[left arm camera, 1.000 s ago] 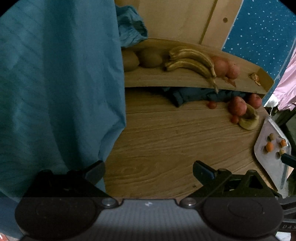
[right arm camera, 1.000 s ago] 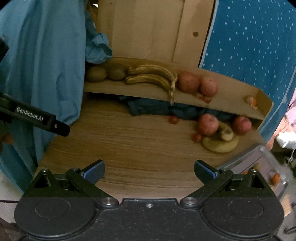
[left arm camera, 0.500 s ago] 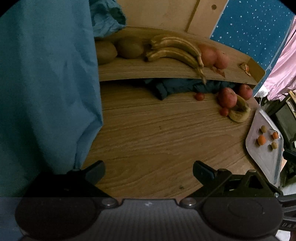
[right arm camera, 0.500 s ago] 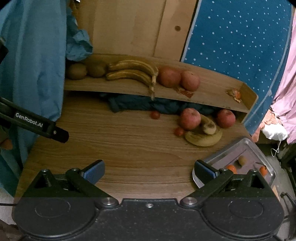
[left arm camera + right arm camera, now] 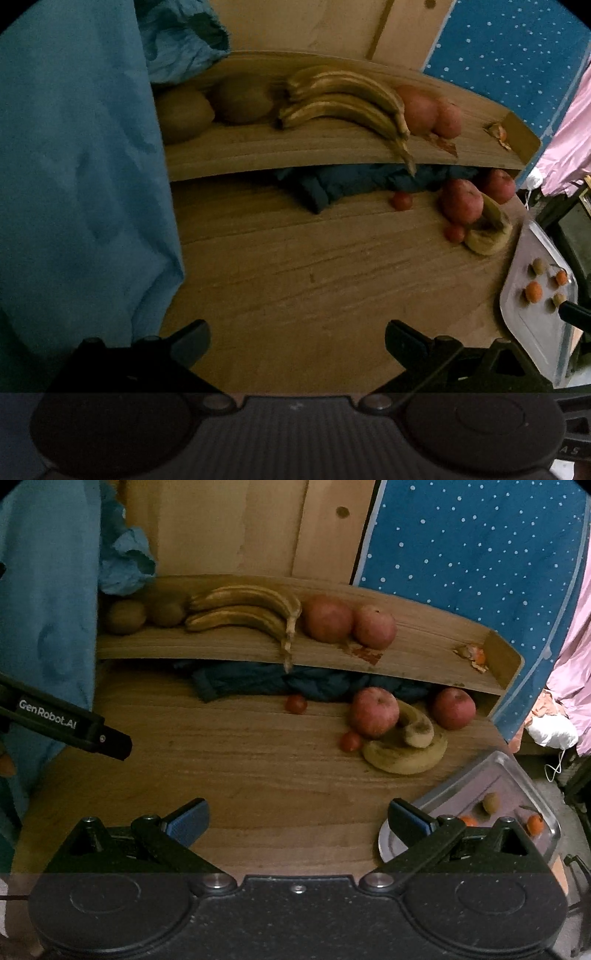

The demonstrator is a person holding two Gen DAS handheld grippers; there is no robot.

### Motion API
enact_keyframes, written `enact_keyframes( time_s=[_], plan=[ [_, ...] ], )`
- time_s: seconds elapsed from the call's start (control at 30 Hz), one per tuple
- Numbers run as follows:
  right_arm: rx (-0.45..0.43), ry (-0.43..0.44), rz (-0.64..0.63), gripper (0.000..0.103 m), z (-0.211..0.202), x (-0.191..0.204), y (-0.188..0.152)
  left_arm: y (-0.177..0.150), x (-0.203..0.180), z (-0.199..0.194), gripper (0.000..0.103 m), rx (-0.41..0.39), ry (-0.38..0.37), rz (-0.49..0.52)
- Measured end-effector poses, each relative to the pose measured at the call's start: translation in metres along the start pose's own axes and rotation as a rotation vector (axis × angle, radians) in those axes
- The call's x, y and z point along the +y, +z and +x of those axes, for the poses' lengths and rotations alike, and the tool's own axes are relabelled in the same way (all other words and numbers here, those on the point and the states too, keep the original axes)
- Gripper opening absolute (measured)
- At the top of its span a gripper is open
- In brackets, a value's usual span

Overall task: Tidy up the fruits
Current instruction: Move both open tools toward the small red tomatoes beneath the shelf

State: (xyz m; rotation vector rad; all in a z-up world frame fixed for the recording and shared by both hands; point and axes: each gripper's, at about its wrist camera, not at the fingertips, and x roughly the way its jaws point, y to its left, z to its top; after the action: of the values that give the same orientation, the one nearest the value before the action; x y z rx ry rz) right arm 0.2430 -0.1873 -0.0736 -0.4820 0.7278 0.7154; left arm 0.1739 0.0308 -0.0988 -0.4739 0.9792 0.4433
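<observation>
On the raised wooden shelf [image 5: 424, 653] lie two kiwis [image 5: 125, 616], a bunch of bananas [image 5: 243, 611] and two red apples [image 5: 328, 618]. Below it on the table [image 5: 240, 768] sit two more apples [image 5: 375, 710], two curled bananas [image 5: 404, 753] and two small tomatoes [image 5: 296, 703]. My right gripper [image 5: 297, 818] is open and empty above the table's front. My left gripper [image 5: 297, 338] is open too, with nothing between its fingers; its finger [image 5: 77, 727] shows at the left in the right wrist view. The same shelf bananas [image 5: 343, 101] and table apples [image 5: 461, 201] appear in the left wrist view.
A metal tray [image 5: 491, 779] with several small fruits stands at the table's right front. A dark blue cloth [image 5: 280, 685] lies under the shelf. Teal fabric [image 5: 74, 166] hangs at the left, a dotted blue sheet [image 5: 461, 546] behind on the right.
Both views have shifted so the fruit sits more to the left and the tray has come into the right wrist view. Both grippers stay open and empty.
</observation>
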Motion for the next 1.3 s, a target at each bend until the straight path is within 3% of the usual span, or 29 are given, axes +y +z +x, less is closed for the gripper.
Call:
enact_keyframes(
  time_s=[0.47,0.67,1.03,1.3],
  plan=[
    [0.067,0.074,-0.004,0.102,0.062,-0.038,0.02,0.043,-0.024,0.045,0.103,0.039,0.067,-0.051],
    [0.058,0.101,-0.032,0.102,0.083,-0.053,0.026,0.057,-0.045,0.065,0.103,0.053,0.08,-0.042],
    [0.038,0.224,-0.085,0.102,0.112,-0.074,0.034,0.087,-0.092,0.099,0.103,0.057,0.081,-0.018],
    [0.03,0.309,-0.054,0.101,0.123,-0.089,0.035,0.101,-0.123,0.12,0.103,0.07,0.078,0.017]
  ],
)
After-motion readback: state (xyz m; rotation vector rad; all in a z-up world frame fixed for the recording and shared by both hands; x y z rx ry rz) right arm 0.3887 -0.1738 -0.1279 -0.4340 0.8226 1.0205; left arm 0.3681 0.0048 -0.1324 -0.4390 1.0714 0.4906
